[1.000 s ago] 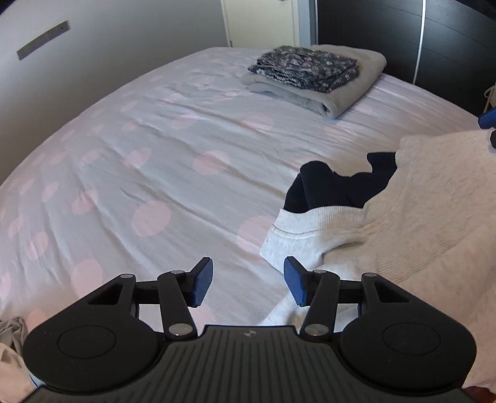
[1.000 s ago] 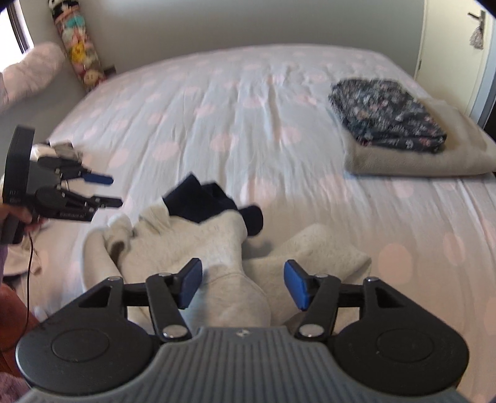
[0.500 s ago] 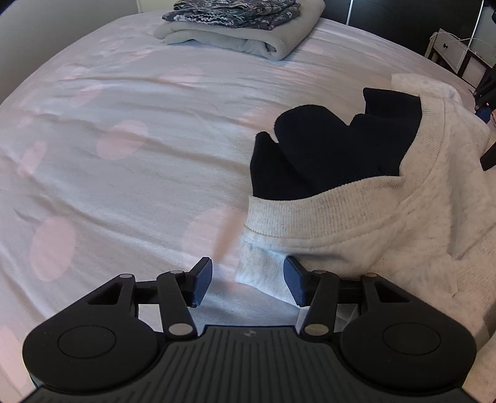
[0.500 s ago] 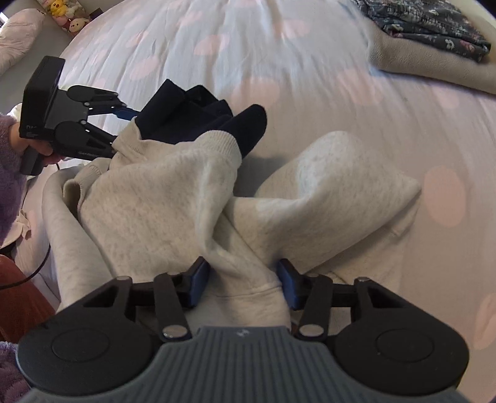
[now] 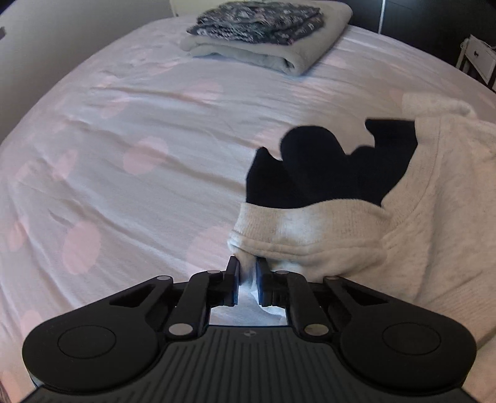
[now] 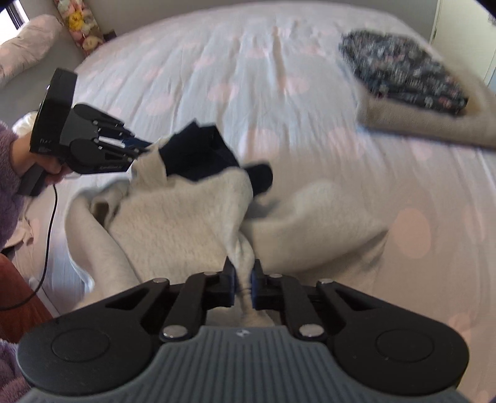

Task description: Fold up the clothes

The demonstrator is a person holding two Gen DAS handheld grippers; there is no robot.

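Observation:
A cream sweatshirt [image 5: 418, 223] lies crumpled on the bed over a dark navy garment [image 5: 325, 167]. My left gripper [image 5: 247, 272] is shut on the sweatshirt's ribbed edge near its corner. My right gripper [image 6: 244, 276] is shut on a bunched fold of the same sweatshirt [image 6: 186, 229]. In the right wrist view the left gripper [image 6: 136, 147] shows at the left, clamped on the sweatshirt's far edge beside the navy garment [image 6: 201, 158].
A folded stack, a dark floral garment [image 5: 254, 18] on a beige one [image 5: 294, 52], sits at the far side of the polka-dot bed [image 5: 139, 155]. It also shows in the right wrist view [image 6: 403, 71]. A pillow [image 6: 28, 43] and soft toys lie at the far left.
Both grippers have closed from open onto the sweatshirt. The sweatshirt is pulled up and bunched between them.

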